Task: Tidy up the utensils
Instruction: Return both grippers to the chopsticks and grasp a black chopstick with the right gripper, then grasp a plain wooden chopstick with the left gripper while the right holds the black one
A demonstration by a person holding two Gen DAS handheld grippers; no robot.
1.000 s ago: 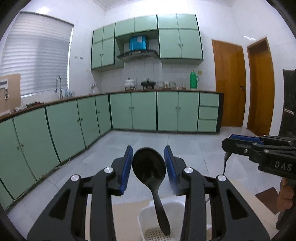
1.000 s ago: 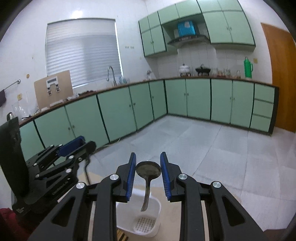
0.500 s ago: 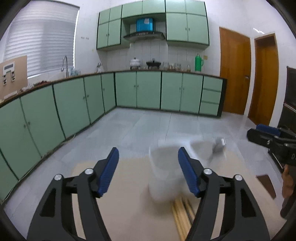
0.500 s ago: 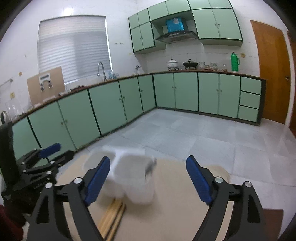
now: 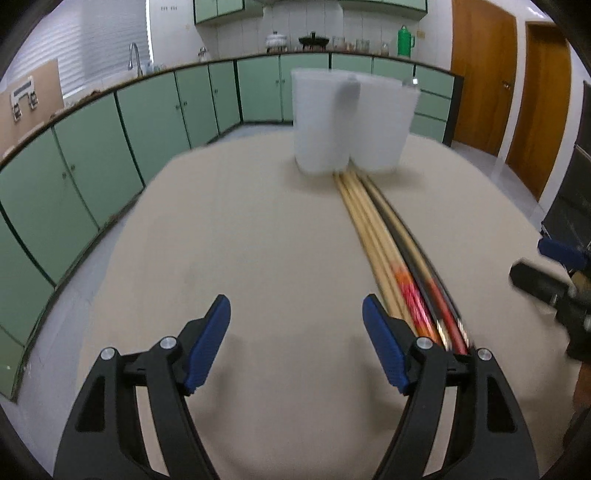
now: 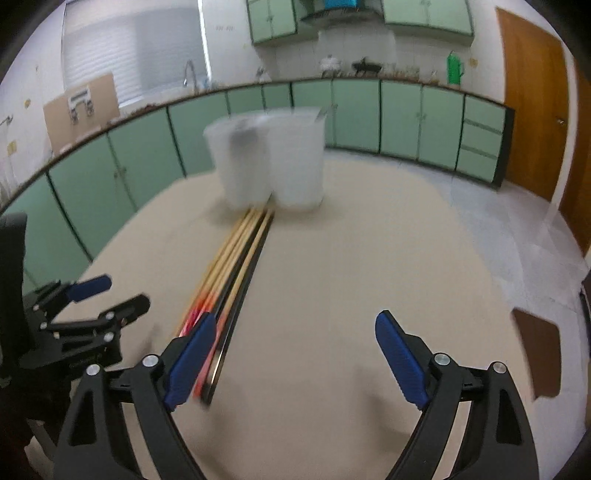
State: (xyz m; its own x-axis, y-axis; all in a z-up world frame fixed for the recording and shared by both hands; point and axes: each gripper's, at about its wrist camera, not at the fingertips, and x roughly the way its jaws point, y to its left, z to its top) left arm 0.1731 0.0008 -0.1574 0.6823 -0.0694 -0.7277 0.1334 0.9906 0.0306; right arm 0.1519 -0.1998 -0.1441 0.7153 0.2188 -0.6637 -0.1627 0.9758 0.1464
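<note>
Grippers hover over a beige table (image 5: 229, 236). Left gripper (image 5: 296, 325) has its jaws still opening, nothing between them. Chopsticks (image 5: 373, 236) lie at its 1 o'clock, running up to two white holders (image 5: 351, 125) at 12 o'clock. Right gripper (image 6: 295, 343) gapes wide, empty, chopsticks at its 10 o'clock.

I see a beige table (image 5: 229, 236) under me. Beyond it, green cabinets (image 5: 155, 110) curve along the far wall; a green thermos (image 5: 404, 36) stands on the counter, and wooden doors (image 5: 484, 74) sit far right.
</note>
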